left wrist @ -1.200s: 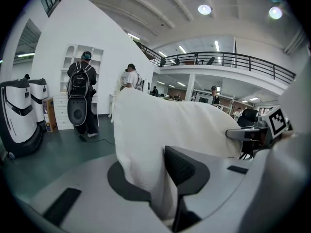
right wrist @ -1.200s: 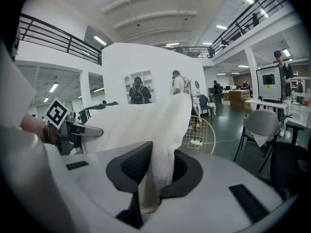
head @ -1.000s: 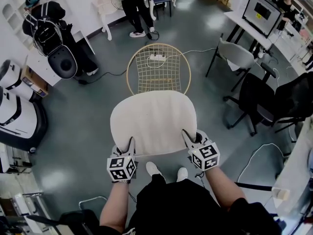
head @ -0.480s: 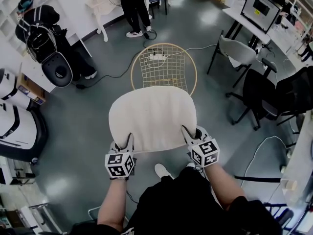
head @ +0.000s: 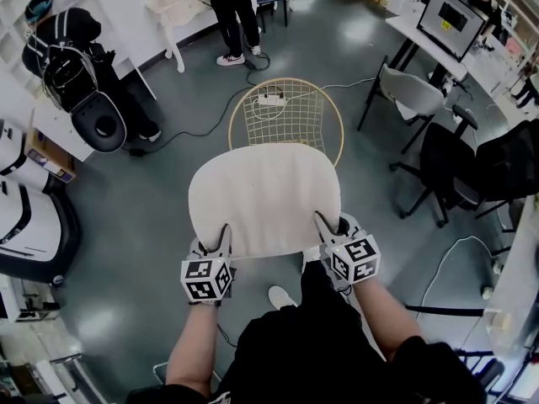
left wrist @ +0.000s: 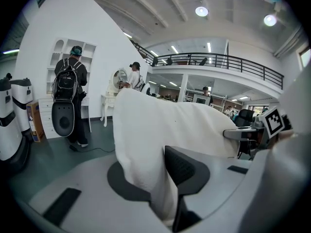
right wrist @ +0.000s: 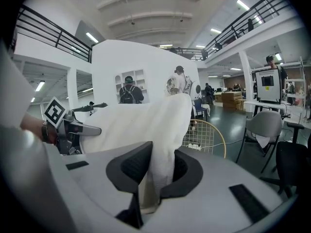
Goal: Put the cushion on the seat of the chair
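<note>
A cream cushion [head: 264, 199] hangs flat in the air in front of the person. My left gripper [head: 216, 239] is shut on its near left edge, my right gripper [head: 327, 226] is shut on its near right edge. In the left gripper view the cushion [left wrist: 160, 144] folds down between the dark pads [left wrist: 187, 169]. In the right gripper view the cushion [right wrist: 155, 130] is pinched the same way. The round gold wire chair [head: 286, 116] stands on the floor just beyond the cushion, its near rim hidden under it; the chair [right wrist: 206, 136] also shows past the cloth.
A grey chair [head: 408, 93] and black office chairs [head: 459, 167] stand to the right by a desk with a monitor [head: 455, 11]. People stand at the far wall [head: 236, 7] and left [head: 80, 53]. White machines [head: 25, 200] sit at left. A power strip [head: 271, 99] lies under the wire chair.
Both grippers have carried the cushion forward toward the wire chair; its far edge now overlaps more of the chair's near rim. The person has stepped forward.
</note>
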`<state>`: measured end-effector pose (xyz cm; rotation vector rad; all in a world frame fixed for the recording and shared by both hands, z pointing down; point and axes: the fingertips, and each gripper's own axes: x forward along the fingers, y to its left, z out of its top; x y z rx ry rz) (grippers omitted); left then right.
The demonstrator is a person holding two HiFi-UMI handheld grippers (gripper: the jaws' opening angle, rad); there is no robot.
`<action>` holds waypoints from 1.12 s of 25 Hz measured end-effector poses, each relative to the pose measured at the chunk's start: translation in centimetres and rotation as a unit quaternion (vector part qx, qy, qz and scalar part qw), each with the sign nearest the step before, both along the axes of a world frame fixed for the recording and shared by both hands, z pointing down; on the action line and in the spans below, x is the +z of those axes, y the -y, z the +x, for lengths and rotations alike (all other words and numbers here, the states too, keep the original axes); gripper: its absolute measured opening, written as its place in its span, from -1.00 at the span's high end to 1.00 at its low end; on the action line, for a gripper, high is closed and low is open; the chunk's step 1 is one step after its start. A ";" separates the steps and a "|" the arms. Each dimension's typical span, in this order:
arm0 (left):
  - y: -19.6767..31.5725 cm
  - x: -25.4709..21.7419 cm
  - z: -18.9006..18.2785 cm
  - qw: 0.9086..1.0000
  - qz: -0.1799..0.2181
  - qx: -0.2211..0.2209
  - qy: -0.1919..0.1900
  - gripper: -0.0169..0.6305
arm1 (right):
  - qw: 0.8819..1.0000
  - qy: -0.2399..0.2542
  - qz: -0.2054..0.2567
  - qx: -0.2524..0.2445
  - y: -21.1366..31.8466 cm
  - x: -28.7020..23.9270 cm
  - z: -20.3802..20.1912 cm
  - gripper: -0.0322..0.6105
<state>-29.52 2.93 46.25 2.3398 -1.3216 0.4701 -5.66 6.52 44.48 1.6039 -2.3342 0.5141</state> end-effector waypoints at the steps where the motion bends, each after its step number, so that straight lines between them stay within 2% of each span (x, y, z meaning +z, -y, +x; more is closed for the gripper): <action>1: 0.5 0.0 0.3 1.000 0.001 0.001 0.000 0.63 | 1.000 0.000 0.001 0.001 0.5 0.1 0.3 0.71; 8: 4.5 0.6 2.3 1.000 0.002 0.010 0.006 0.62 | 1.000 0.004 0.003 0.002 4.1 1.5 2.4 0.71; 16: 9.6 2.0 6.2 1.000 -0.015 0.015 0.010 0.61 | 1.000 0.009 -0.008 0.008 9.1 2.8 6.4 0.71; 28: 21.5 7.7 16.1 0.997 -0.056 0.027 0.034 0.57 | 0.998 0.019 -0.051 0.010 20.9 8.7 16.5 0.71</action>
